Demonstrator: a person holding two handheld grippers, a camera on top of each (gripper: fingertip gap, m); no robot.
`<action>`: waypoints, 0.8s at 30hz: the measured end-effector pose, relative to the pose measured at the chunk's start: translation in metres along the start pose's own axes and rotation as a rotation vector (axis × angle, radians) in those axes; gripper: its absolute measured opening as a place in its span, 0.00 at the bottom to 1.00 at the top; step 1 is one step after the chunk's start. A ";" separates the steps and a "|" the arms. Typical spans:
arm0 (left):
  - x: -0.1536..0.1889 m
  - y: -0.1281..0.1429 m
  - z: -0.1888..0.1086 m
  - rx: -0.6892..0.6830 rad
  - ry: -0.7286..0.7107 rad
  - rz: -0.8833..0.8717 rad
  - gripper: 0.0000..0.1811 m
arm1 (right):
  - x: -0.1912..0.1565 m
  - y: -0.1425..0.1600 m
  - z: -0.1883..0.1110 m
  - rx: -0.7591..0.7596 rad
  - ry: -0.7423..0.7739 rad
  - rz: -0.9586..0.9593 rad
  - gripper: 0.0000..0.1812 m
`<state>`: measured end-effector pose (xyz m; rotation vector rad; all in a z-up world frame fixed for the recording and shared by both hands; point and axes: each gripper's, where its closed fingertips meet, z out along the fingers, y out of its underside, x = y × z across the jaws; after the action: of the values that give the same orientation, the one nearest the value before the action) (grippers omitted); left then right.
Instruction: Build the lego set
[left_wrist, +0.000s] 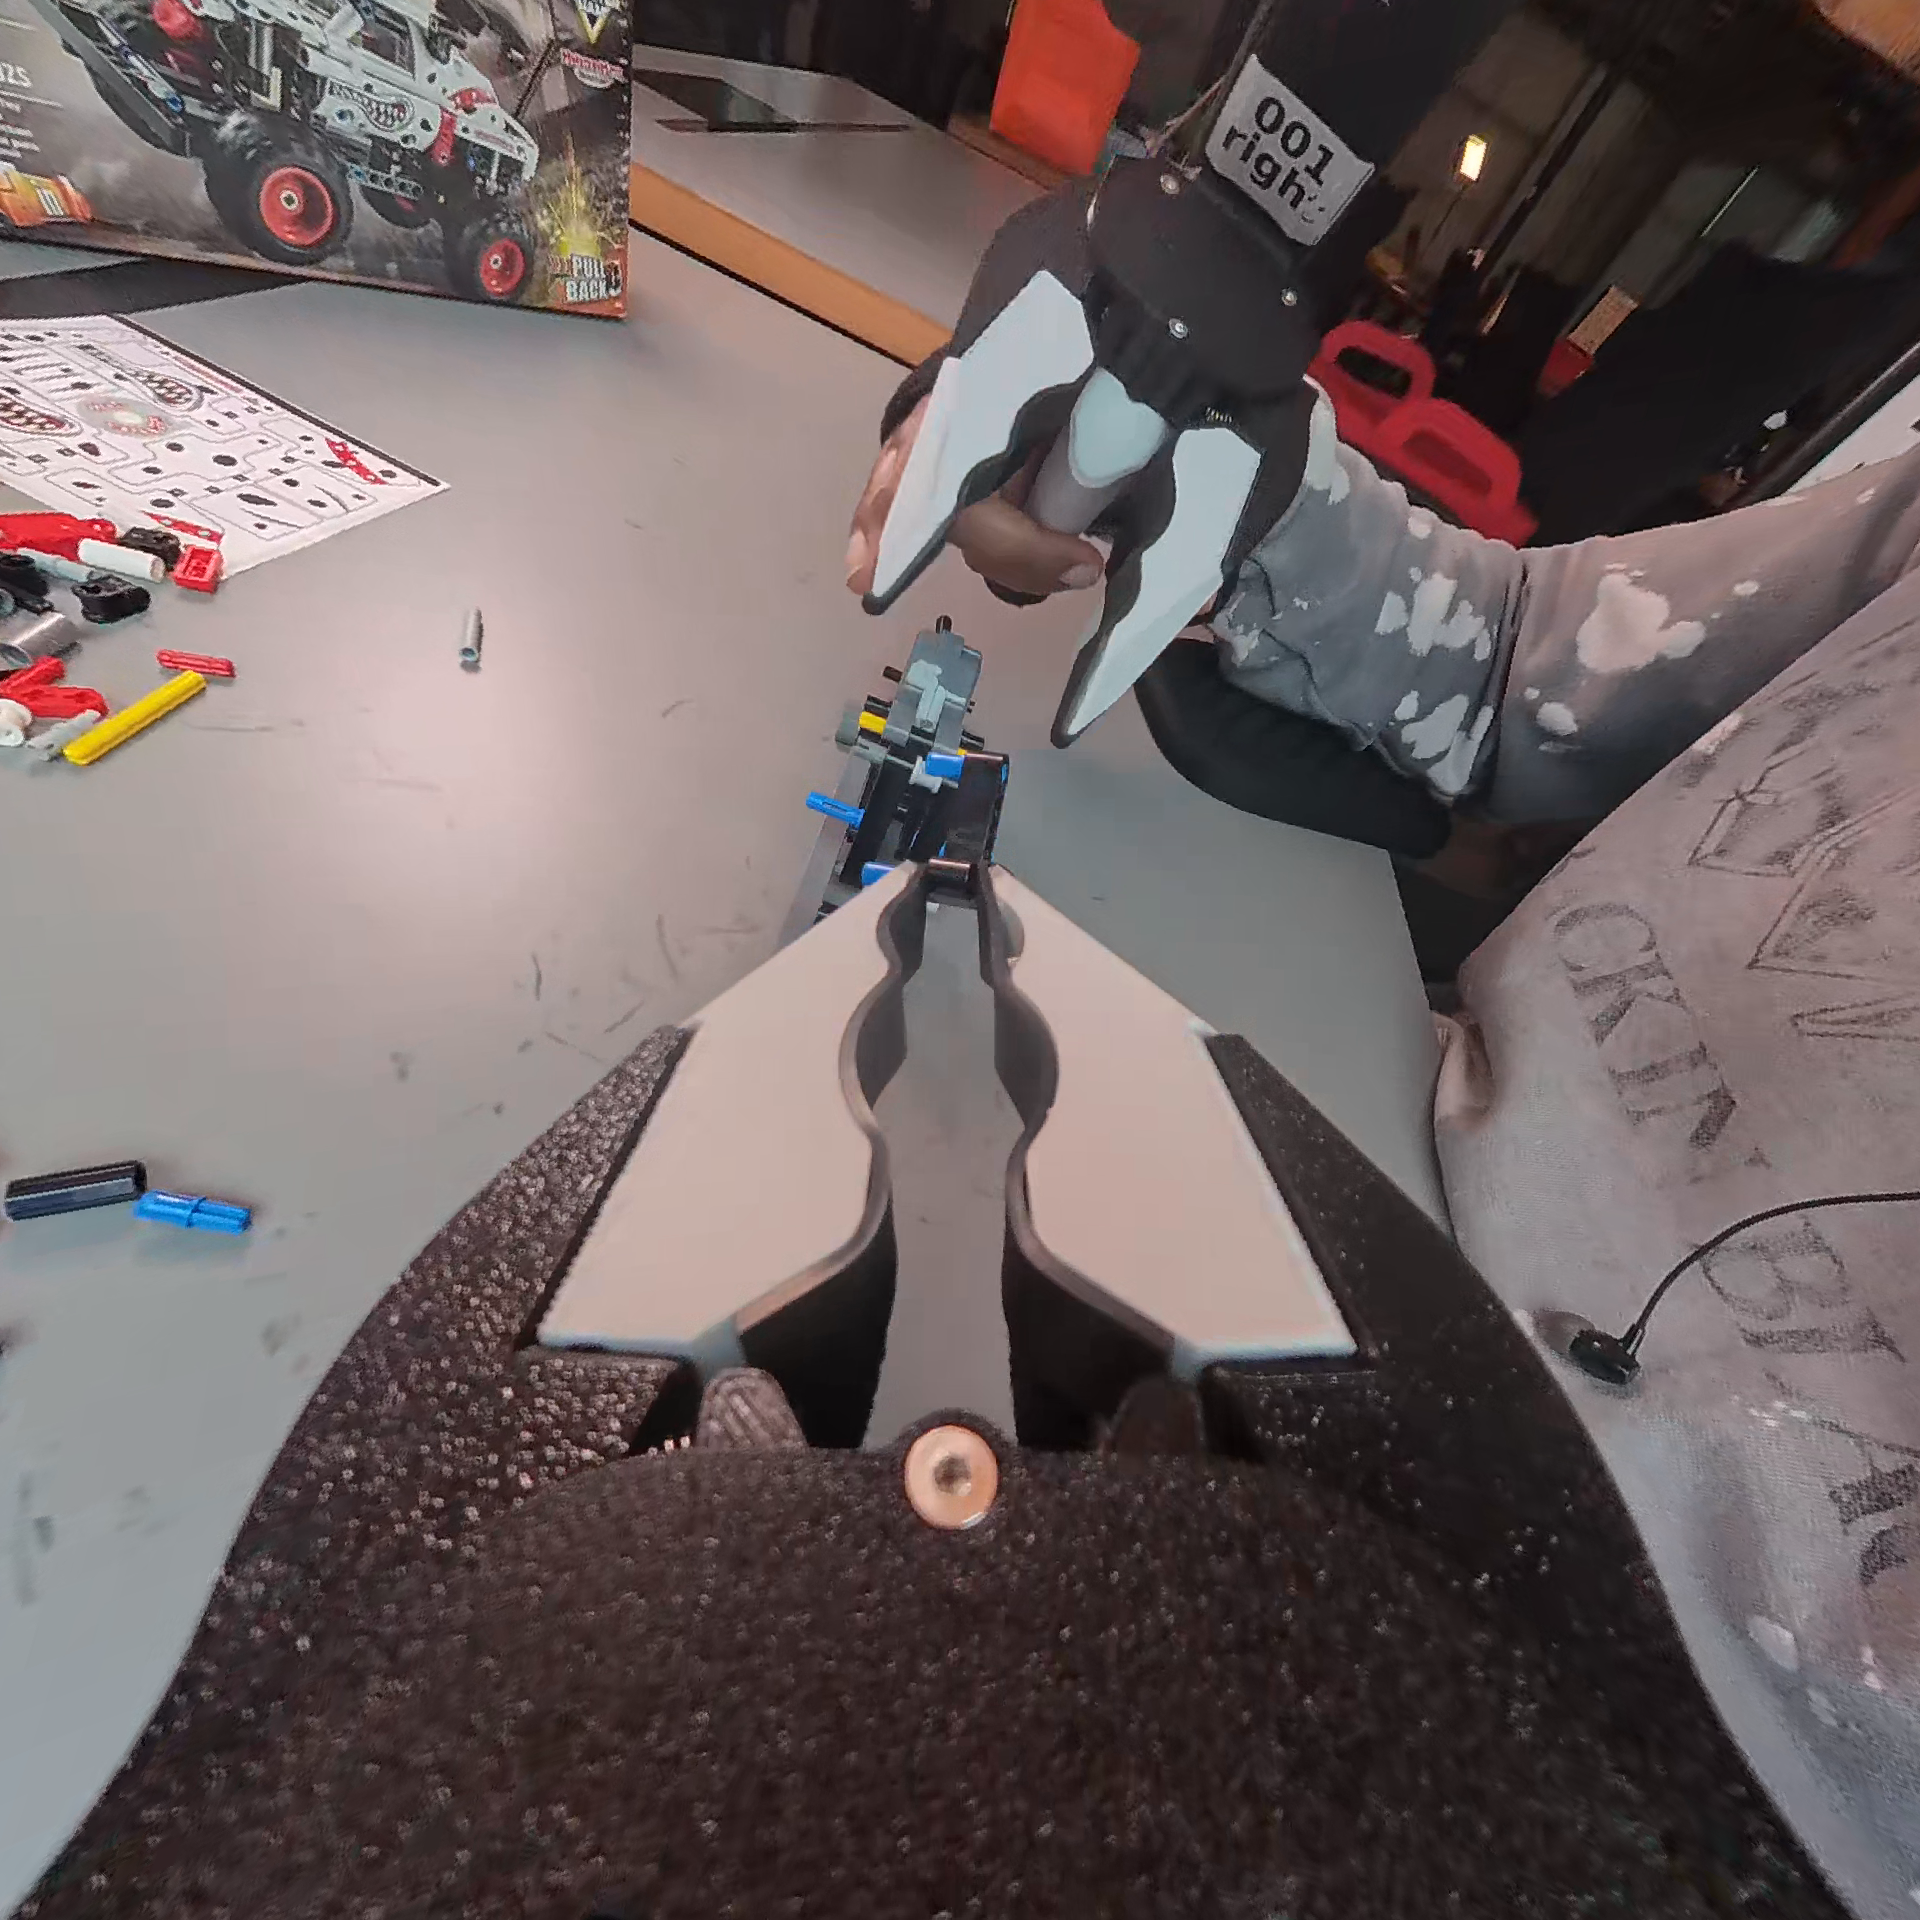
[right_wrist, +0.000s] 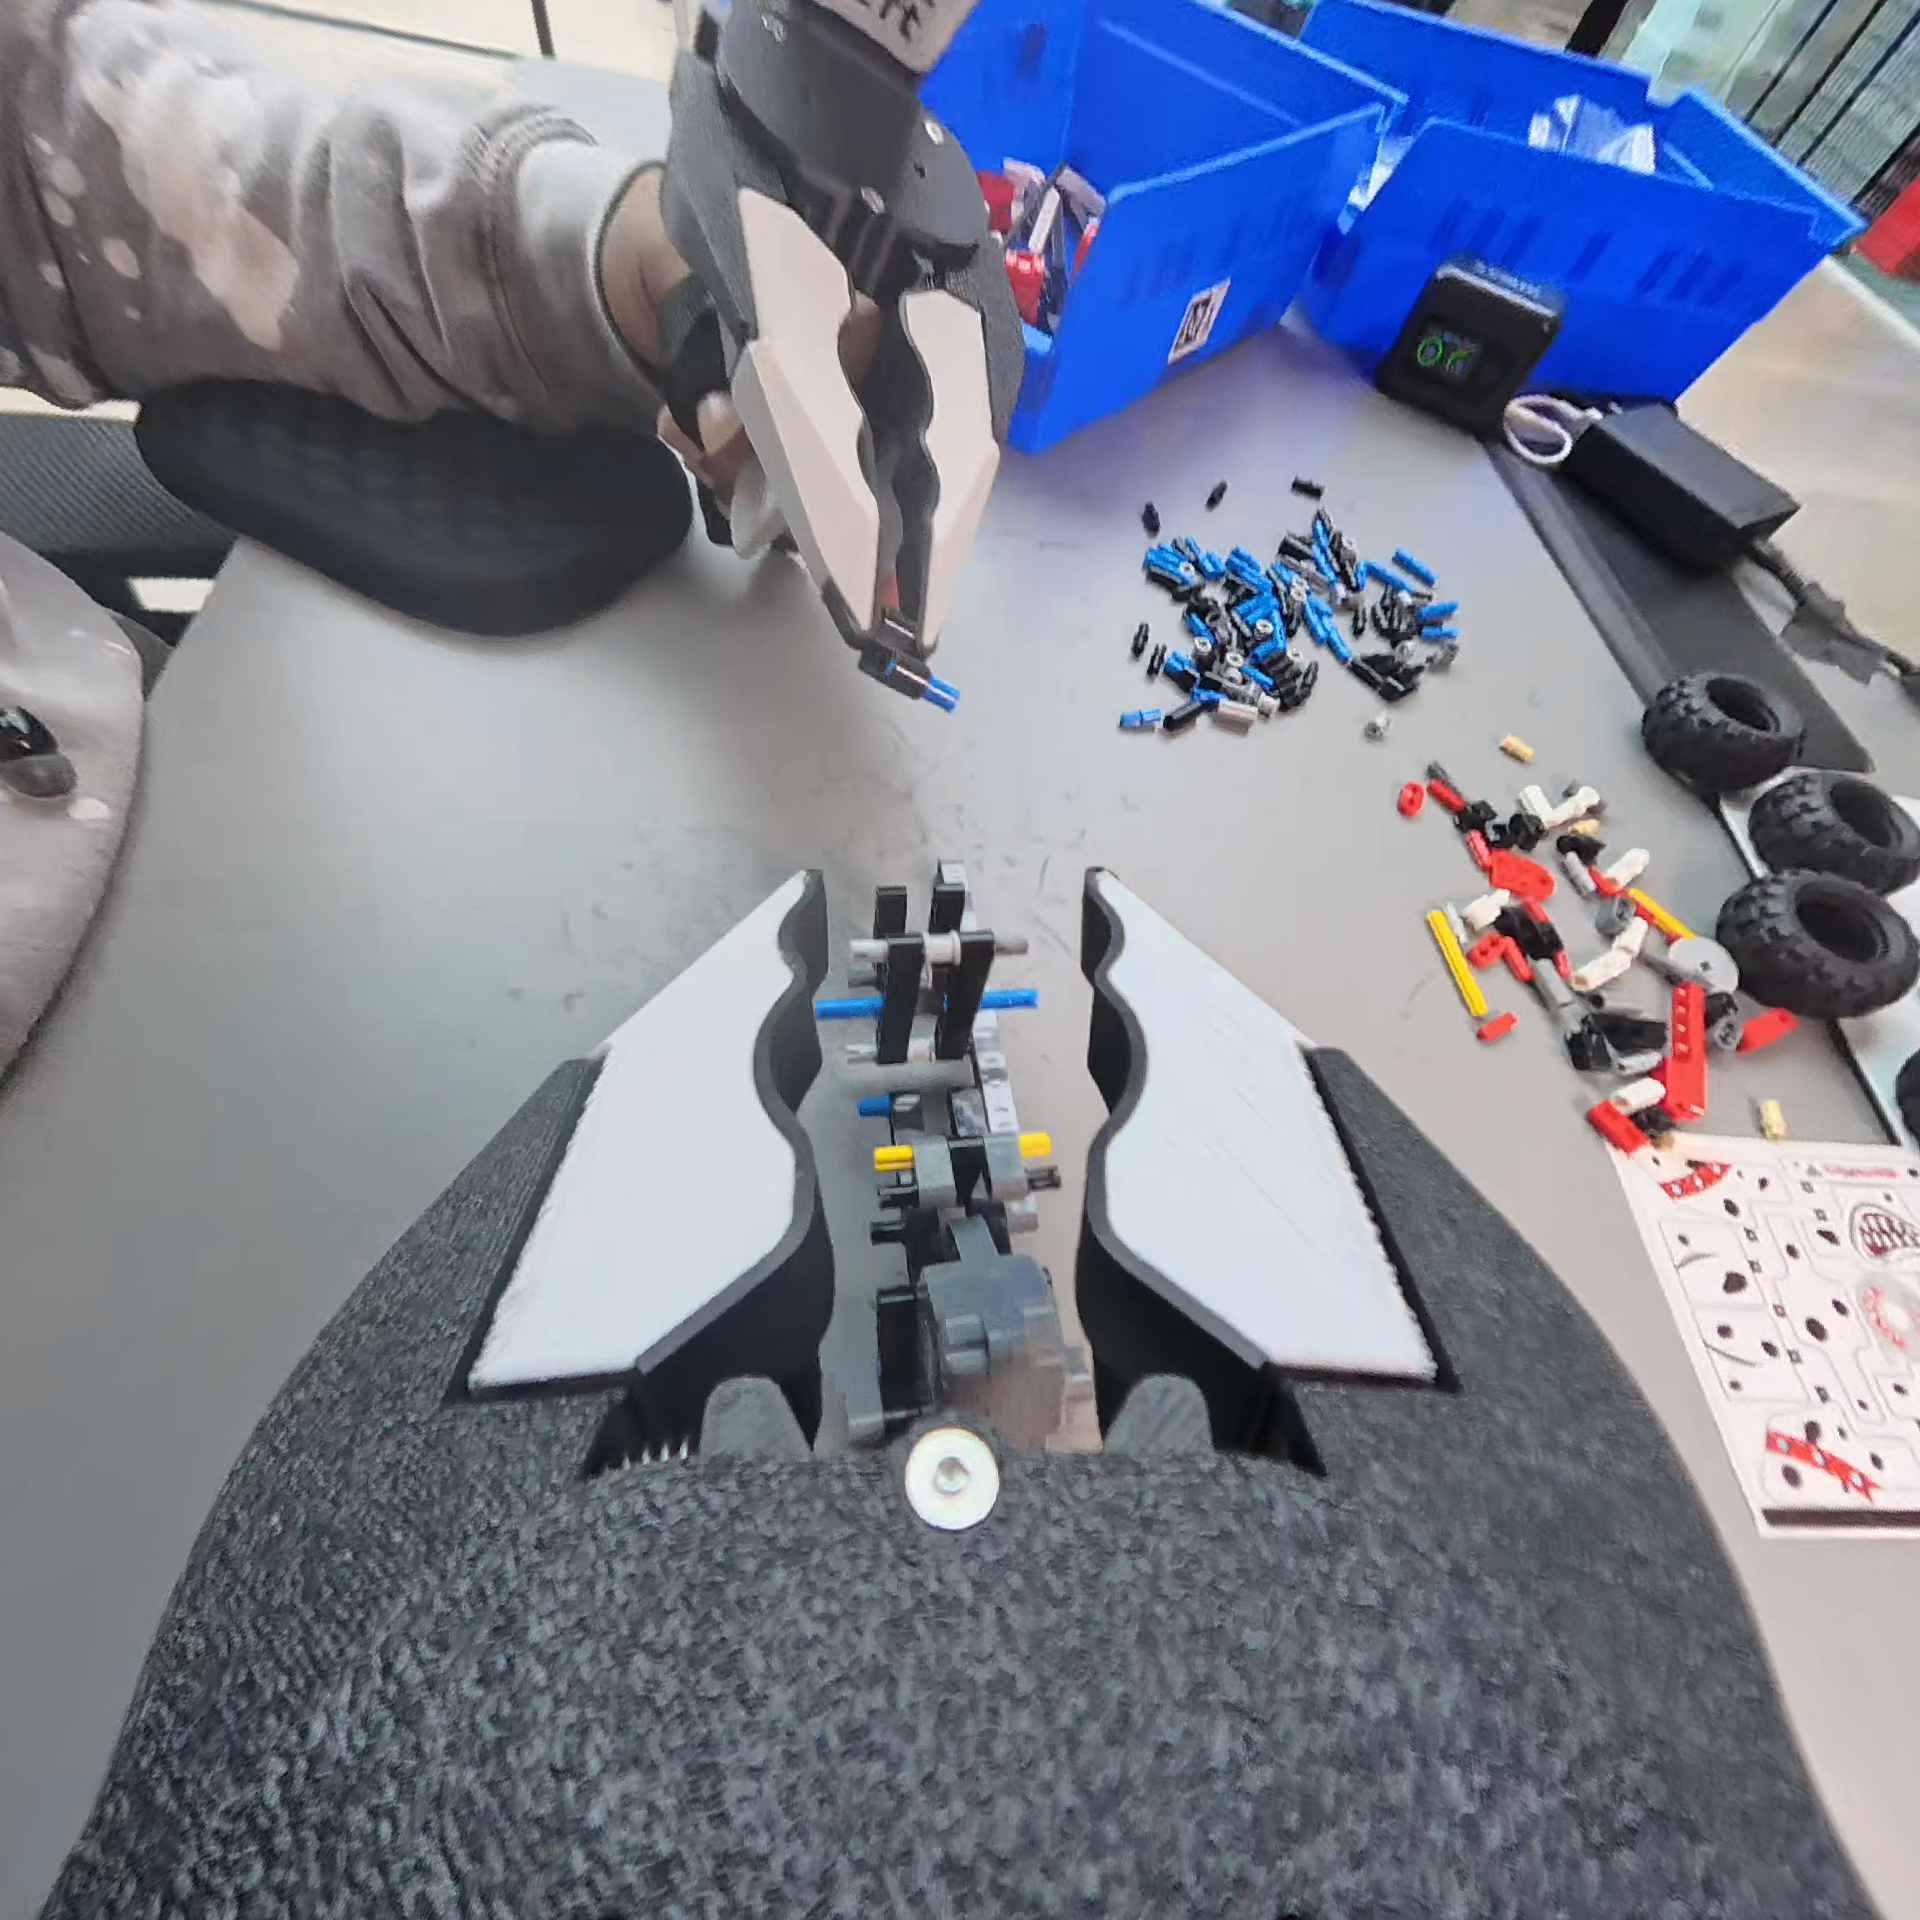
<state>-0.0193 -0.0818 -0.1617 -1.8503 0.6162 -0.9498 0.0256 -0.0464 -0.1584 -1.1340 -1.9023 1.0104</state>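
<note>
The part-built lego assembly (right_wrist: 940, 1091), black and grey beams with blue and yellow pins, lies on the grey table (right_wrist: 468, 883). It also shows in the left wrist view (left_wrist: 914, 727). My right gripper (right_wrist: 951, 904) is open and hovers over it, a finger on each side, not touching. In the left wrist view the right gripper (left_wrist: 971, 670) hangs above the assembly's far end. My left gripper (left_wrist: 951, 878) is shut on a small black connector with a blue pin (left_wrist: 971, 821), held just beside the assembly's near end. The right wrist view shows the left gripper (right_wrist: 902, 636) with that piece (right_wrist: 914, 681) above the table.
The set's box (left_wrist: 312, 135), a sticker sheet (left_wrist: 187, 447) and loose pieces (left_wrist: 94, 644) lie far left. Blue bins (right_wrist: 1195, 208), a pile of blue and black pins (right_wrist: 1299, 623), red and white parts (right_wrist: 1590, 966) and black tyres (right_wrist: 1818, 945) lie right of the assembly.
</note>
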 end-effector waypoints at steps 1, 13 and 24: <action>0.001 -0.001 0.000 0.006 0.007 -0.003 0.07 | -0.004 -0.006 0.002 0.020 -0.010 0.001 0.26; 0.018 -0.003 0.005 0.013 0.083 0.000 0.07 | -0.026 -0.033 0.026 0.116 0.003 -0.077 0.06; 0.017 -0.022 -0.012 0.126 0.149 -0.131 0.15 | -0.014 -0.039 0.011 0.225 -0.047 0.058 0.06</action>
<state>-0.0190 -0.0906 -0.1326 -1.7349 0.5164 -1.1946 0.0070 -0.0745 -0.1320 -1.0473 -1.7489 1.2579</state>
